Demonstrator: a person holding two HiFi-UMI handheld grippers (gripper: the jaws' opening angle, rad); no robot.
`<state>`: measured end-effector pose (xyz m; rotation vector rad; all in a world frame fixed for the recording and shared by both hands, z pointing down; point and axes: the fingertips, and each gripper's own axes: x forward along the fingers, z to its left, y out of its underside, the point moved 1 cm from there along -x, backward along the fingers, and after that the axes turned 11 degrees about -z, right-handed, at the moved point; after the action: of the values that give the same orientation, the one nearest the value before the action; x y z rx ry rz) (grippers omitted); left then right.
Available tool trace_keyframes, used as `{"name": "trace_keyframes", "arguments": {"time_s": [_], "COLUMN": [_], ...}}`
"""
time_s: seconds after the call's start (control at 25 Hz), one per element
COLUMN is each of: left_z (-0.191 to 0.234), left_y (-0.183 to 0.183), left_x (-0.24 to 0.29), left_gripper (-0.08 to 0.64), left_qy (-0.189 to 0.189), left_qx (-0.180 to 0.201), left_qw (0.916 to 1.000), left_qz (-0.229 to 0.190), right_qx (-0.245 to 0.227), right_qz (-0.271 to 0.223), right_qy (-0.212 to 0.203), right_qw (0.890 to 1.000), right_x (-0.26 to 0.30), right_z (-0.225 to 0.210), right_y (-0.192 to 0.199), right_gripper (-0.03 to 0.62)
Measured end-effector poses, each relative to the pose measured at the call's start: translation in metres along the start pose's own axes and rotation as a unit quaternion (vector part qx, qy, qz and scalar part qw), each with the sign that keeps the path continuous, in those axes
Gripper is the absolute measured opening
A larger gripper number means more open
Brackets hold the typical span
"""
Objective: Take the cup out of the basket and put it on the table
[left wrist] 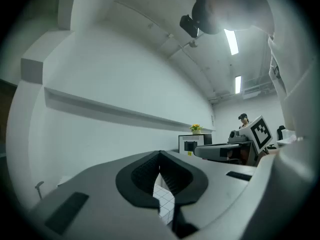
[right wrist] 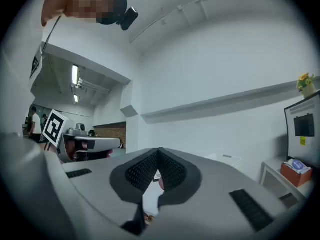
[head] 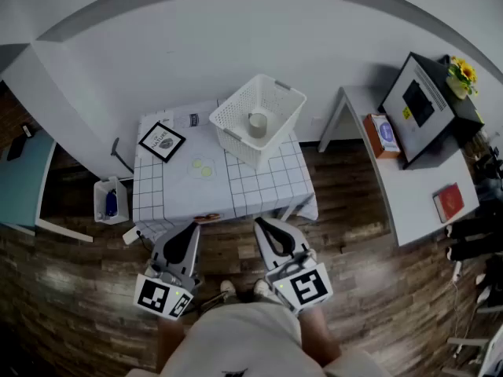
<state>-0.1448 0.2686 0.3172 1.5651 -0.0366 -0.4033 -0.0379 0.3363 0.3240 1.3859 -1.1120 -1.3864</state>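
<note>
A white lattice basket stands at the far right corner of the checkered table. Inside it stands a pale cup, upright. Both grippers hang short of the table's near edge, close to my body. My left gripper is shut with nothing in it, and its ribbed pads meet at the tips in the left gripper view. The jaws of my right gripper are also pressed together and hold nothing. Neither gripper is near the basket, whose rim shows faintly past the right jaws.
A black framed picture and two pale green discs lie on the table's left half. To the right stands a white side table with a monitor, a tissue box and a red book. A small white bin sits on the floor at left.
</note>
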Motion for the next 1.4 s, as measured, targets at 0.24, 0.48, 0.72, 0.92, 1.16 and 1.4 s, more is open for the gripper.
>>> {"name": "trace_keyframes", "arguments": {"time_s": [0.24, 0.48, 0.72, 0.92, 1.16, 1.4], "left_z": [-0.015, -0.028, -0.027, -0.011, 0.019, 0.059], "left_y": [0.004, 0.005, 0.007, 0.016, 0.025, 0.031], "left_x": [0.015, 0.027, 0.04, 0.052, 0.072, 0.09], "left_gripper": [0.005, 0.005, 0.005, 0.005, 0.005, 0.005], "left_qy": [-0.009, -0.024, -0.023, -0.016, 0.004, 0.022], "left_qx": [0.005, 0.013, 0.016, 0.012, 0.008, 0.001], "left_qw": [0.9999, 0.9996, 0.9995, 0.9997, 0.9999, 0.9997], "left_qz": [0.006, 0.01, 0.016, 0.014, 0.013, 0.01], "right_qx": [-0.01, 0.007, 0.006, -0.005, -0.014, -0.024], "right_qz": [-0.005, -0.027, -0.027, -0.017, -0.006, -0.002], "right_qy": [-0.004, -0.009, -0.01, -0.008, 0.002, 0.017], "right_qw": [1.0, 1.0, 1.0, 1.0, 1.0, 1.0], "right_x": [-0.011, -0.018, -0.012, 0.006, 0.038, 0.077], "right_z": [-0.02, -0.037, -0.053, -0.058, -0.066, -0.07], "right_y": [0.0, -0.006, -0.008, 0.002, 0.015, 0.025], "right_gripper": [0.014, 0.014, 0.014, 0.014, 0.014, 0.014]}}
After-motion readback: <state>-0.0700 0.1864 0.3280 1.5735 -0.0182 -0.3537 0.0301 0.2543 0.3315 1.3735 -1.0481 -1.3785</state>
